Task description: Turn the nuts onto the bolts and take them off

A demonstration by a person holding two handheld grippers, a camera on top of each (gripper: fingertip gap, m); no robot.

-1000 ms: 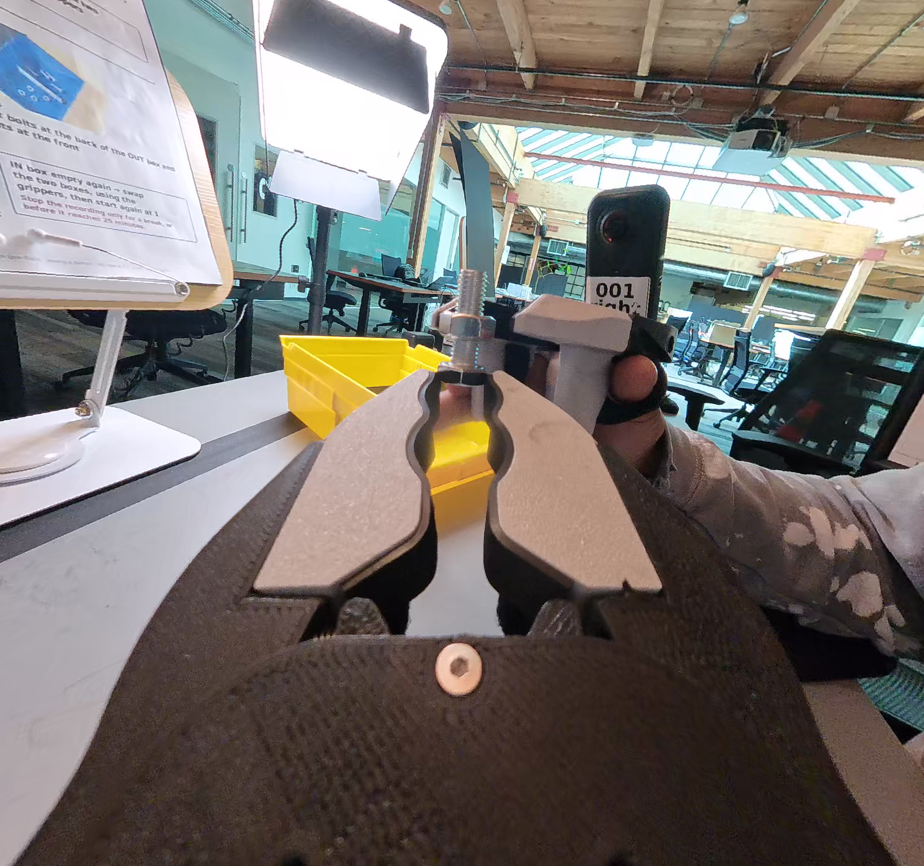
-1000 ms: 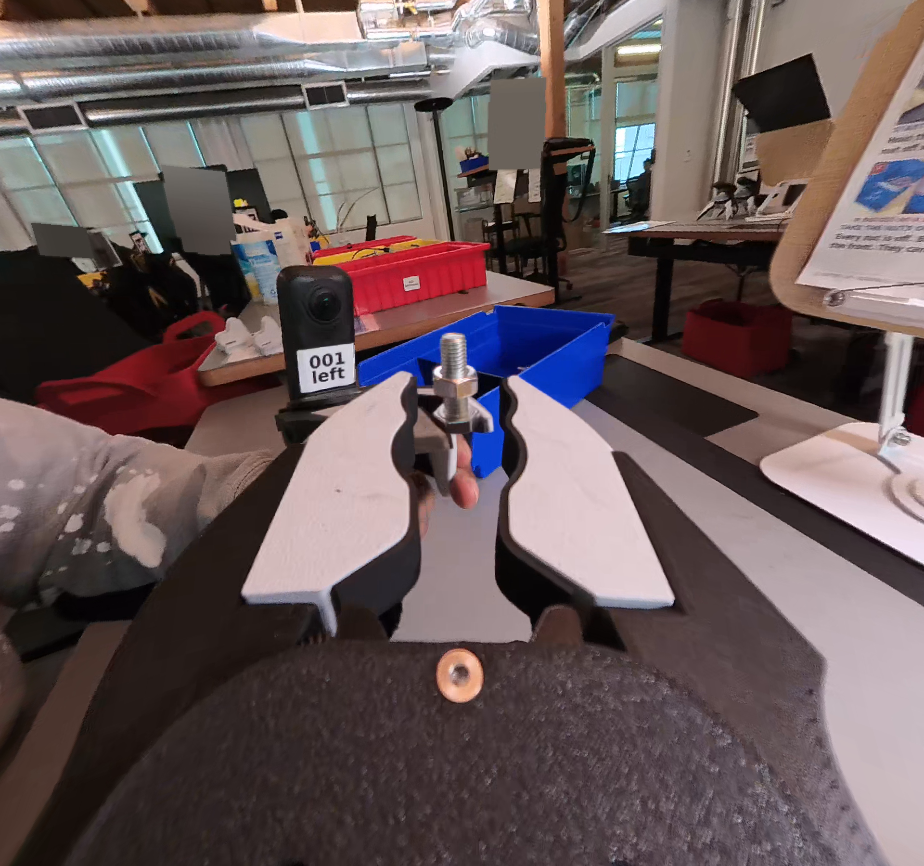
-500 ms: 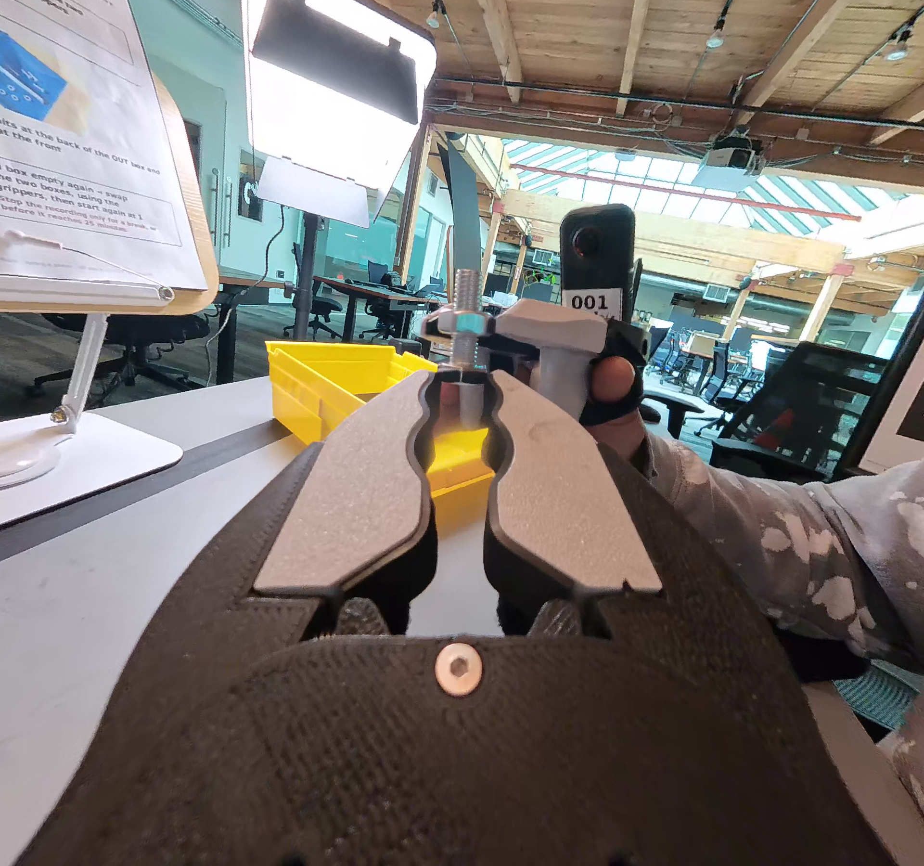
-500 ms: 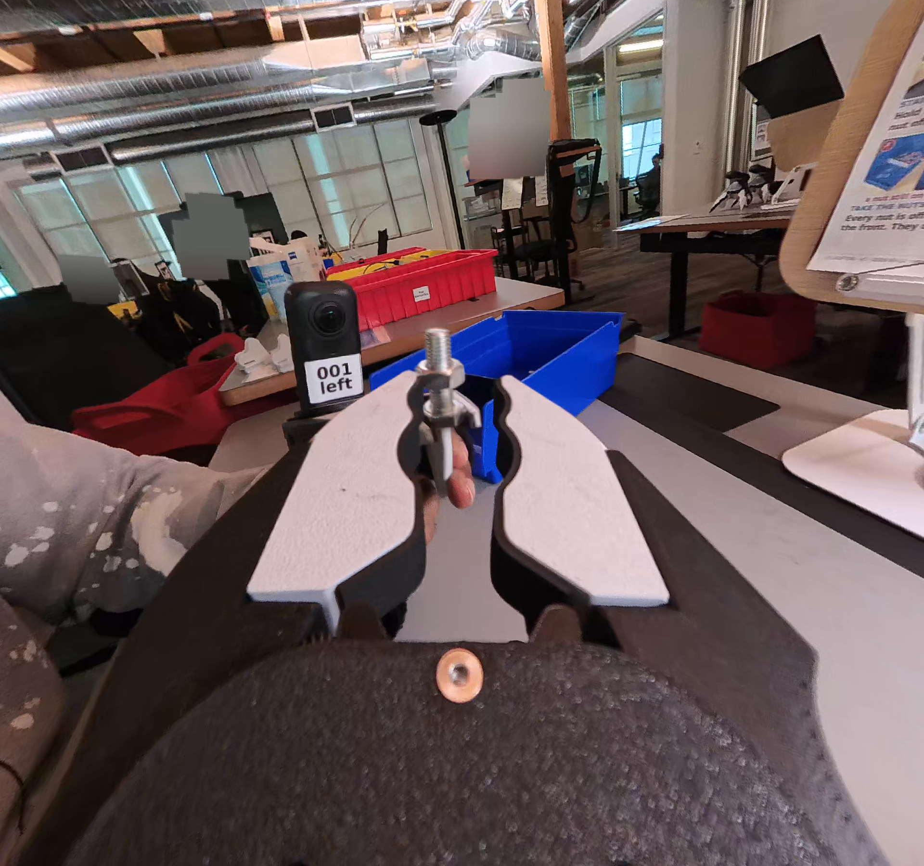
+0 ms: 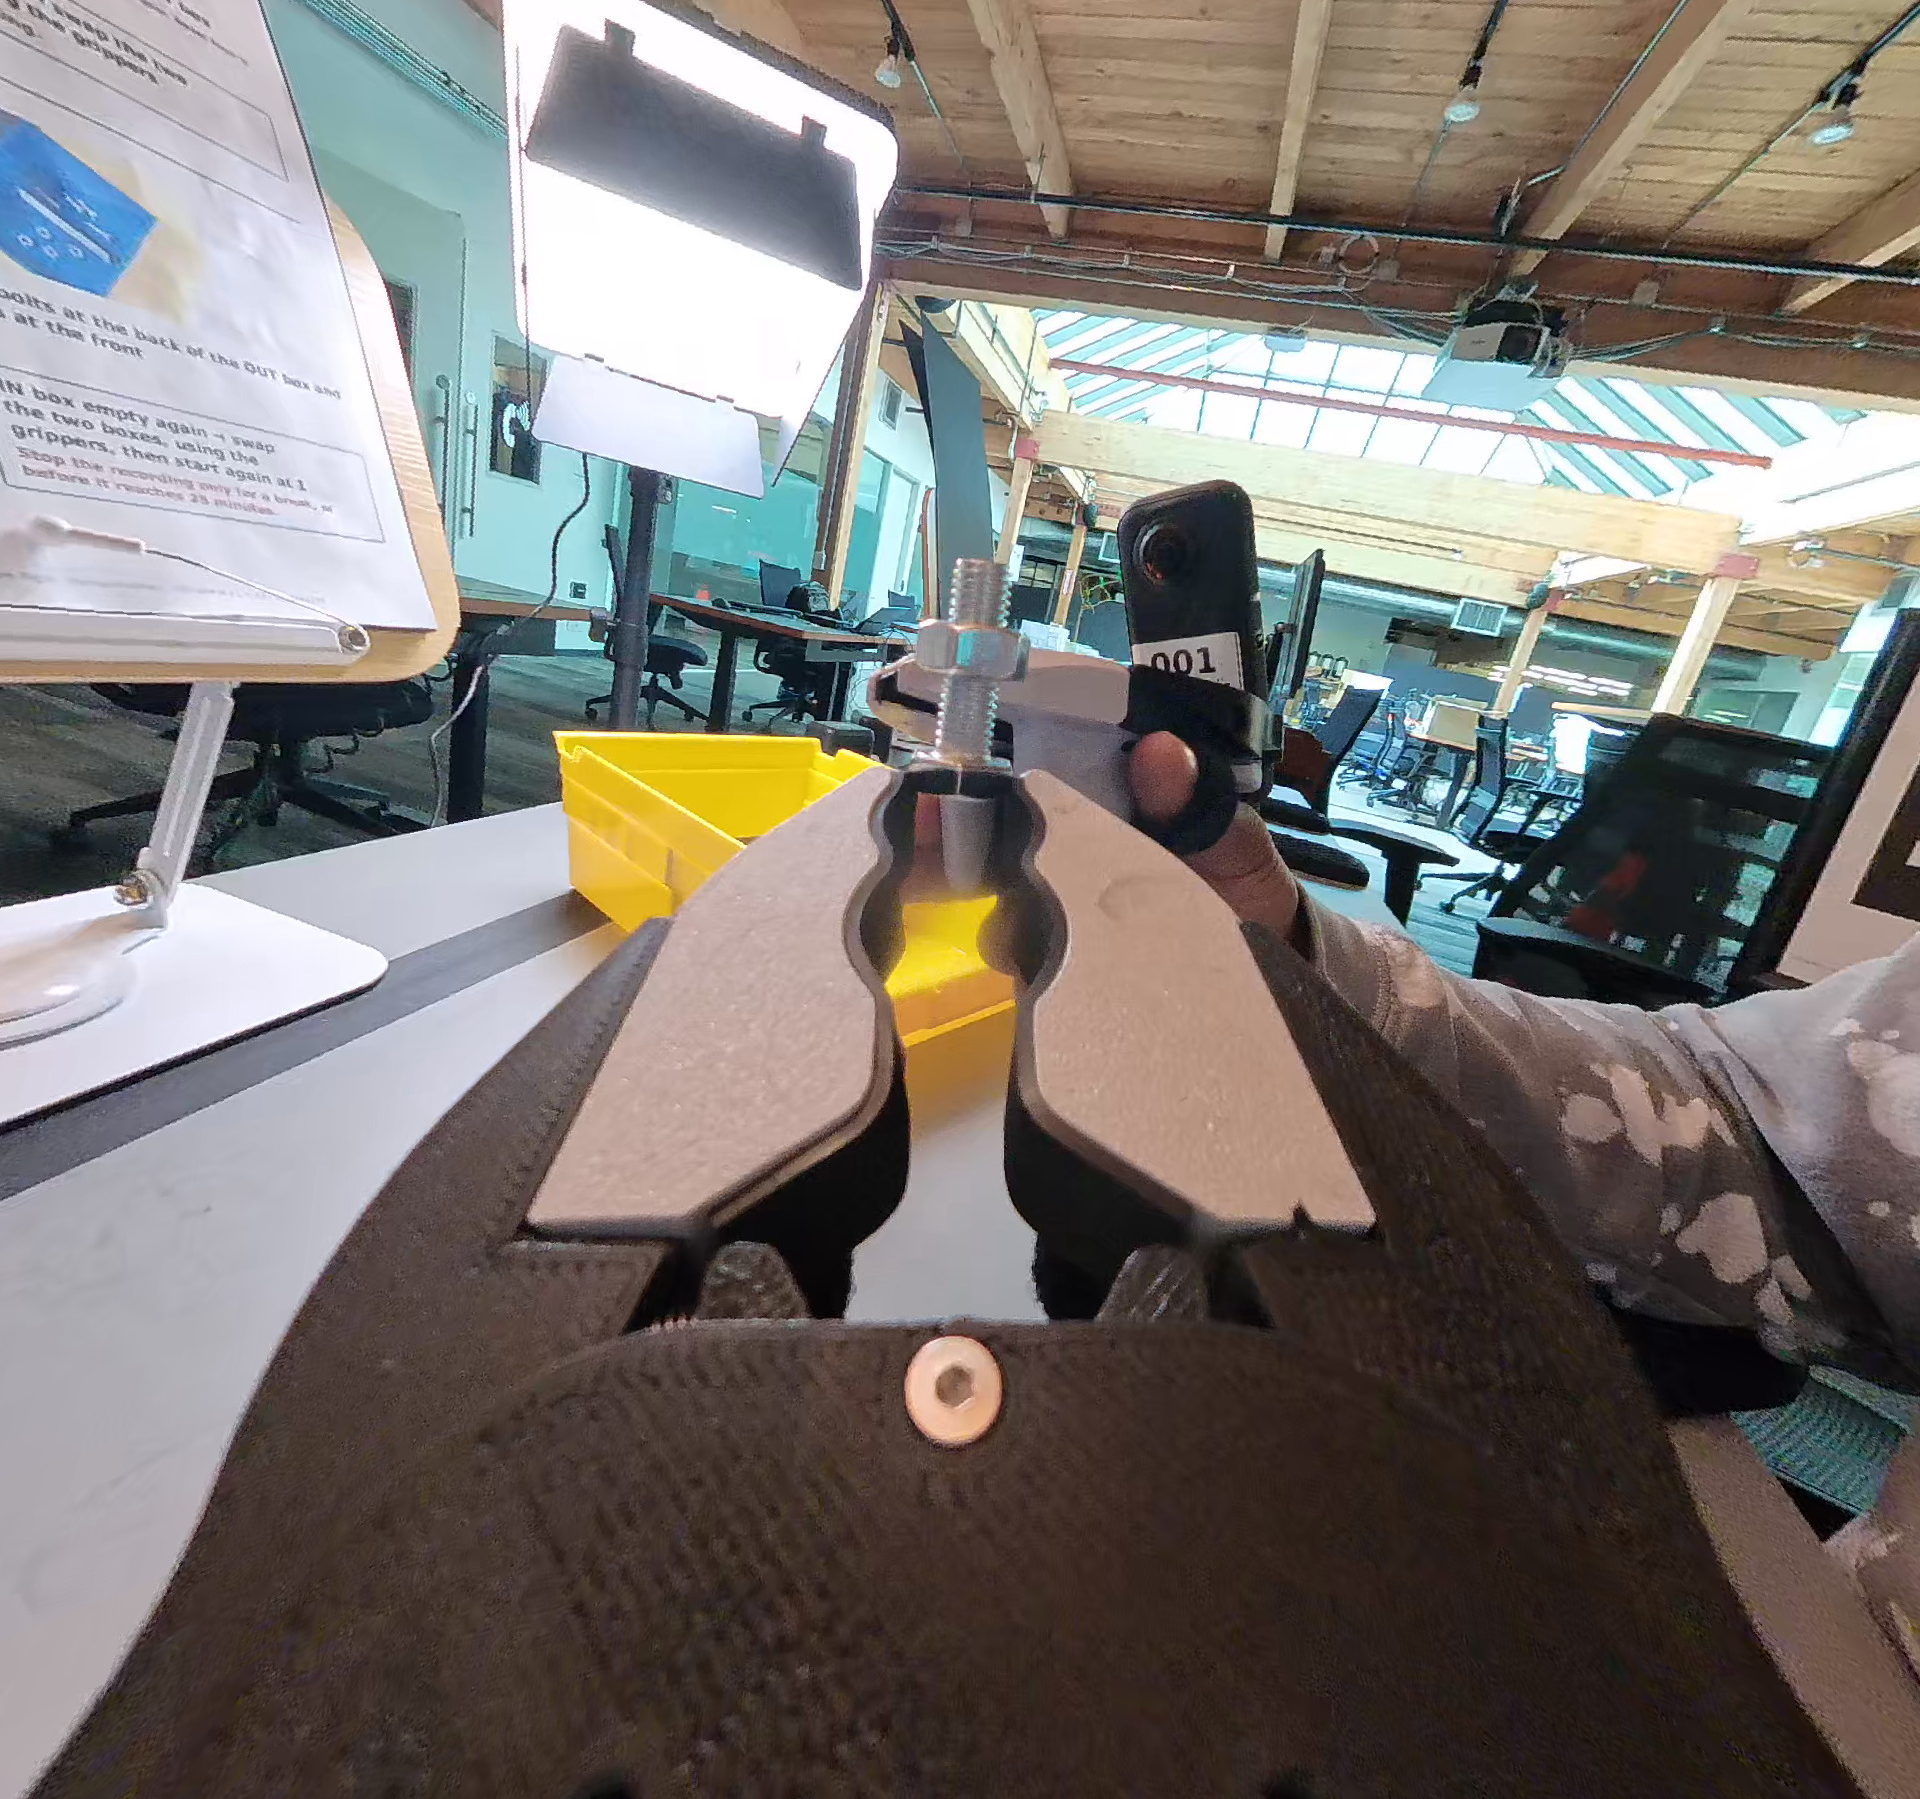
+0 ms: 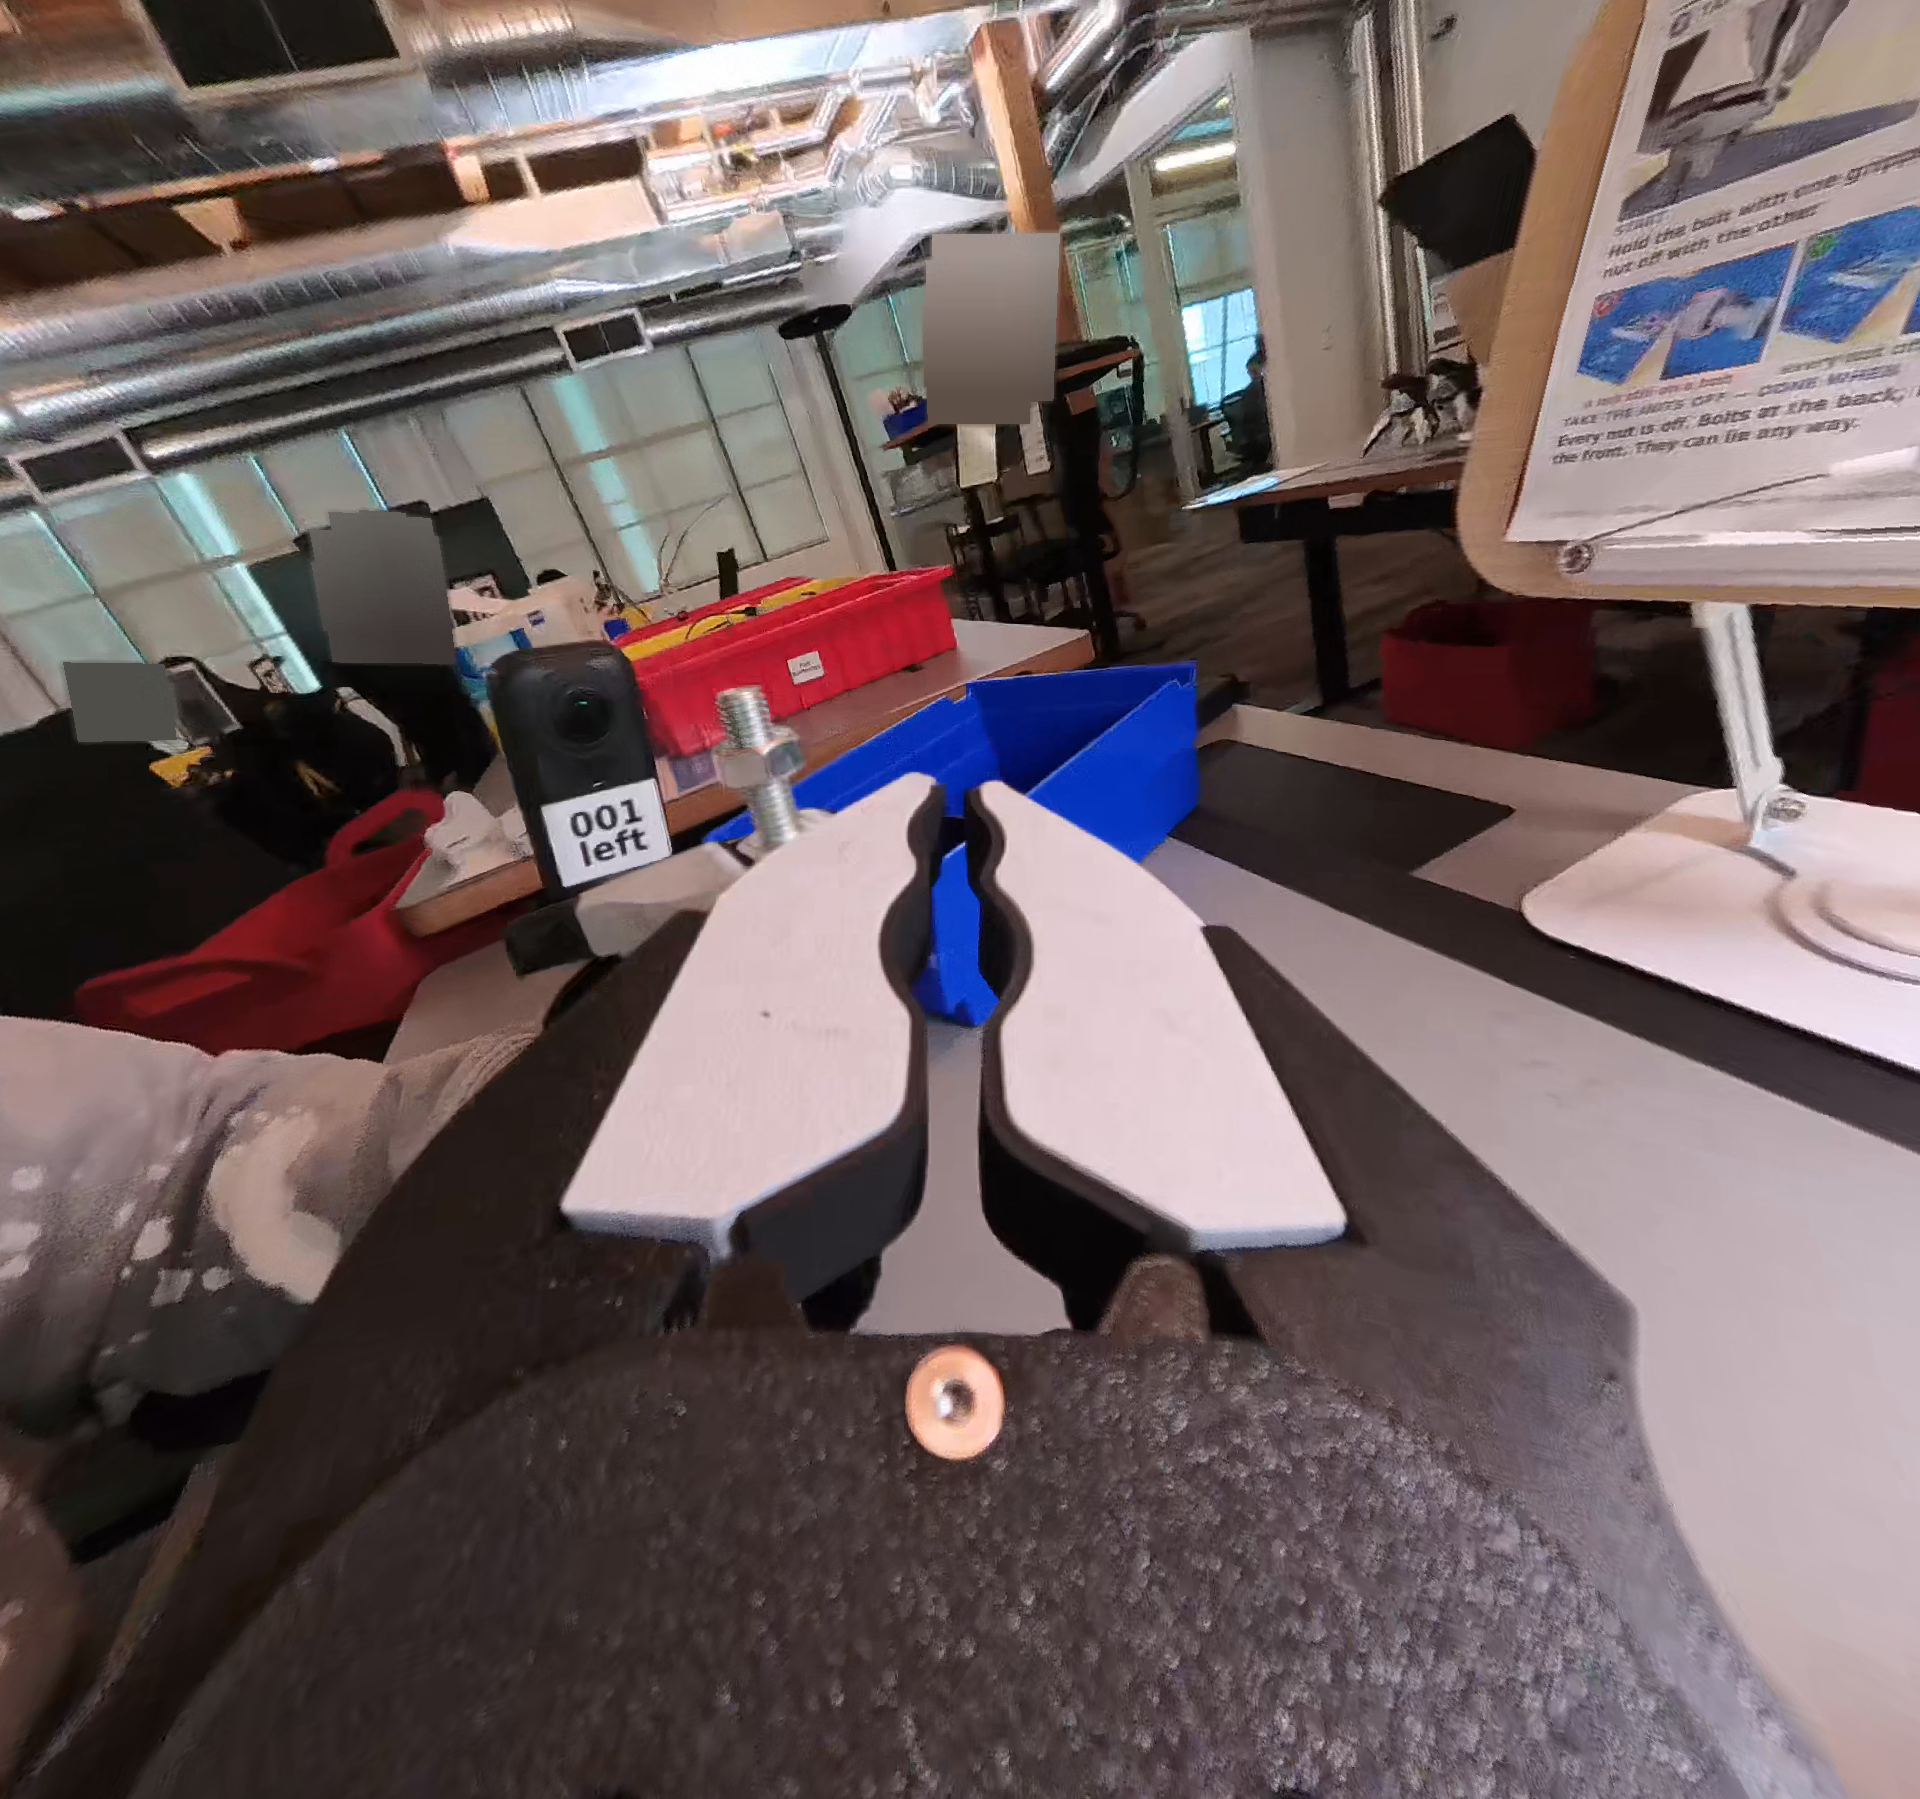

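Left gripper (image 5: 956, 793) clamped at fingertips on lower end of bolt (image 5: 964, 700), likely on the head, though the tips hide it; shank upright, hex nut (image 5: 971, 650) partway up the thread with bare thread above. Grip low presumably to keep nut and upper thread free for the other tool. Right gripper (image 6: 954, 804) with fingers nearly together, narrow slit between, nothing held; in right wrist view the bolt (image 6: 764, 773) and nut (image 6: 758, 762) stand off to the left of its tips, outside the gap. Half a second earlier the same view showed the nut centred between wider-spread fingers, so right gripper has swung aside and narrowed, consistent with a release between turning strokes. In left wrist view nut unchanged in place on the shank, as far as resolution allows. Beyond the tips: yellow bin (image 5: 686, 814) behind left gripper, blue bin (image 6: 1081, 762) behind right one, both on grey table (image 5: 260, 1230); white document stand (image 5: 156, 928) to the side.
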